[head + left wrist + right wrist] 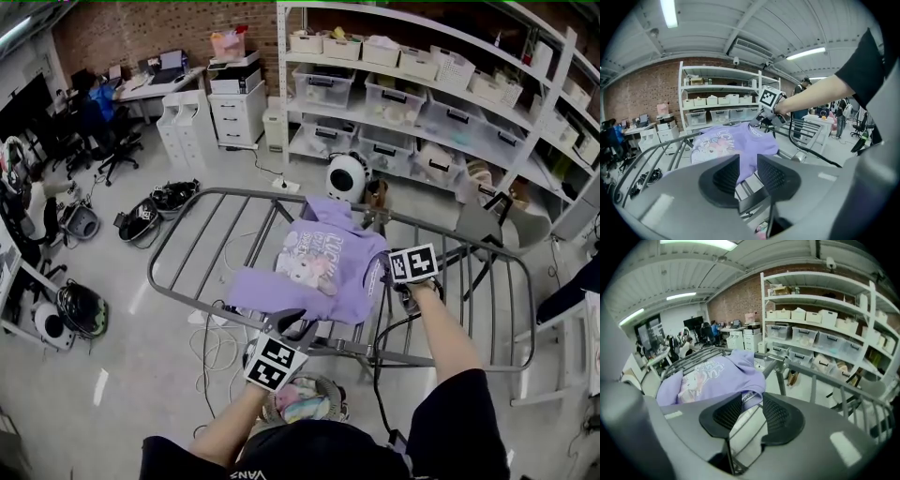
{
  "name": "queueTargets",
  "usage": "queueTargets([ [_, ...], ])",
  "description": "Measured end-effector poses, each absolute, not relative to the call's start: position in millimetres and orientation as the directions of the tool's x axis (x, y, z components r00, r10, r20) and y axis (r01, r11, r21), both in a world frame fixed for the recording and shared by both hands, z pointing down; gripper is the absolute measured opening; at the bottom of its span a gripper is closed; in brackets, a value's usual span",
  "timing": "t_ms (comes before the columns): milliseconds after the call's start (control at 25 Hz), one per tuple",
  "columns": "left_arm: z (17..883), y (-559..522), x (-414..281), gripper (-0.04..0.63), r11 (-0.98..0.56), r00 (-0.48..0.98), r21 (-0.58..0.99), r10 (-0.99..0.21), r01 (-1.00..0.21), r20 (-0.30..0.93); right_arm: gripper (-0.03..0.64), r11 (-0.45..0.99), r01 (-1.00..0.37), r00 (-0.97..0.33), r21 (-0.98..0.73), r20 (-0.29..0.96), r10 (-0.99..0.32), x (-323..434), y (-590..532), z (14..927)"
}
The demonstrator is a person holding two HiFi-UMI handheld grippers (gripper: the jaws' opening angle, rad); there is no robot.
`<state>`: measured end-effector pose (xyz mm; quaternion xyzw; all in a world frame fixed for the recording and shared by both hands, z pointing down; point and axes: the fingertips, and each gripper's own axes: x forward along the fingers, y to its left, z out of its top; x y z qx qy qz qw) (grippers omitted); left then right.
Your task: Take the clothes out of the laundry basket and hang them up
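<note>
A lilac sweatshirt (319, 262) with a cartoon print lies spread over the bars of a grey drying rack (206, 225). My left gripper (291, 328) is at its near hem, jaws a little apart. In the left gripper view the sweatshirt (726, 143) shows through the gap of the left gripper (748, 164), and no pad presses on it. My right gripper (389, 281) is at the garment's right edge. In the right gripper view the right gripper (752, 404) stands open, and the labelled hem of the sweatshirt (708, 376) is just beyond the pads. The laundry basket (305, 405) with several clothes sits below me.
White shelves (422, 84) with storage bins stand behind the rack. A round white appliance (347, 176) sits on the floor beyond it. Helmets (155, 211) and loose cables (216, 342) lie on the floor to the left. Desks and drawers (234, 103) are at the back.
</note>
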<state>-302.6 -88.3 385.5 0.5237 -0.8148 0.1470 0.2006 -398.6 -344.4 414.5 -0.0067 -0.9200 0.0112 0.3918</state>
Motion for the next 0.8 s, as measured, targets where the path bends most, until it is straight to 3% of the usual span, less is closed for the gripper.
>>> queueTargets([
  [160, 388.6, -78.4, -300.7, 0.087, 0.410, -0.368, -0.021, -0.794, -0.912, 0.484, 0.129, 0.988, -0.022, -0.716, -0.153, 0.692, 0.091, -407.8, -326.5, 421.3],
  [480, 391.9, -62.1, -301.8, 0.087, 0.435, -0.384, -0.003, -0.791, -0.900, 0.477, 0.129, 0.977, 0.210, -0.638, 0.015, 0.760, 0.126, -437.8, -261.8, 434.4],
  [800, 392.8, -48.8, -313.2, 0.087, 0.456, -0.406, -0.001, -0.792, -0.890, 0.457, 0.130, 0.975, 0.217, -0.601, 0.052, 0.794, 0.091, -440.2, -250.8, 446.1],
])
